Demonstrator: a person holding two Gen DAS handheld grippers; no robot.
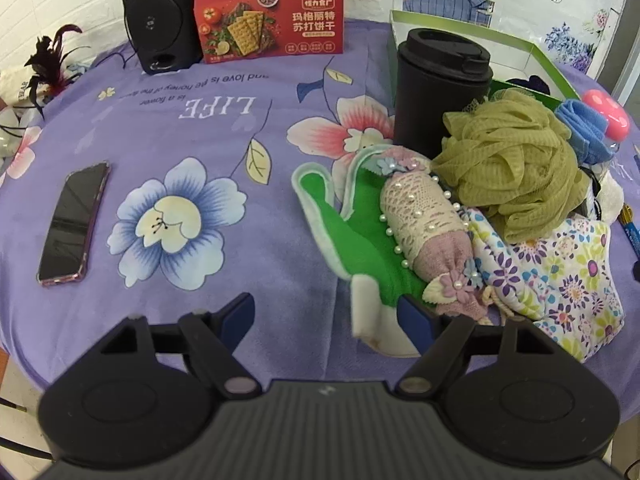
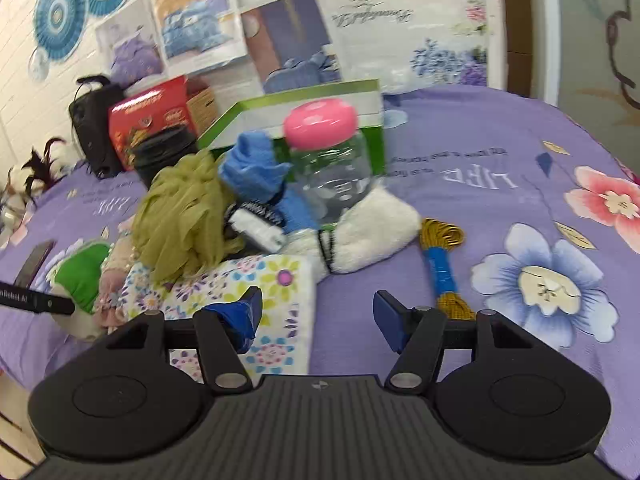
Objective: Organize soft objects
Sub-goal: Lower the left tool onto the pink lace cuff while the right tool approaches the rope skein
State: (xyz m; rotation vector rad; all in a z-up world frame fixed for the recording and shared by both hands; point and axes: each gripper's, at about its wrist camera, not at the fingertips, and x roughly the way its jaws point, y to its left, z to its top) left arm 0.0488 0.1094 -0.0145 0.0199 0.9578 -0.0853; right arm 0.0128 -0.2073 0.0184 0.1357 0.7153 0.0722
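Across the whole table lay a purple cloth (image 1: 208,208) printed with big flowers and the word LIFE, and the soft things were heaped at the right of the left wrist view: a green glove (image 1: 356,236), a lace-and-pearl roll (image 1: 424,220) lying on it, an olive mesh pouf (image 1: 516,168) above that, a blue cloth (image 1: 584,128) at the far right, and a flowered fabric piece (image 1: 560,276) at lower right. Behind the heap stood a black lidded cup (image 1: 440,88) and an open green box (image 1: 472,28). At the top edge a black speaker (image 1: 160,20) and a red cracker box (image 1: 268,16) stood against the white wall, with a dark phone (image 1: 74,224) lying alone at the left.

The left gripper (image 1: 328,320) had its jaws apart with nothing between them, its right-hand pad just over the glove's white cuff. Bare cloth stretched from the phone to the glove.

From the right wrist view, the right gripper (image 2: 318,320) was likewise apart and empty, its left pad over the flowered fabric. A pink-lidded clear jar (image 2: 328,160) stood at centre beside a white fluffy piece (image 2: 372,232), and a blue-and-gold cord bundle (image 2: 442,260) lay apart to its right. Open cloth ran out to the right side; posters covered the wall behind.
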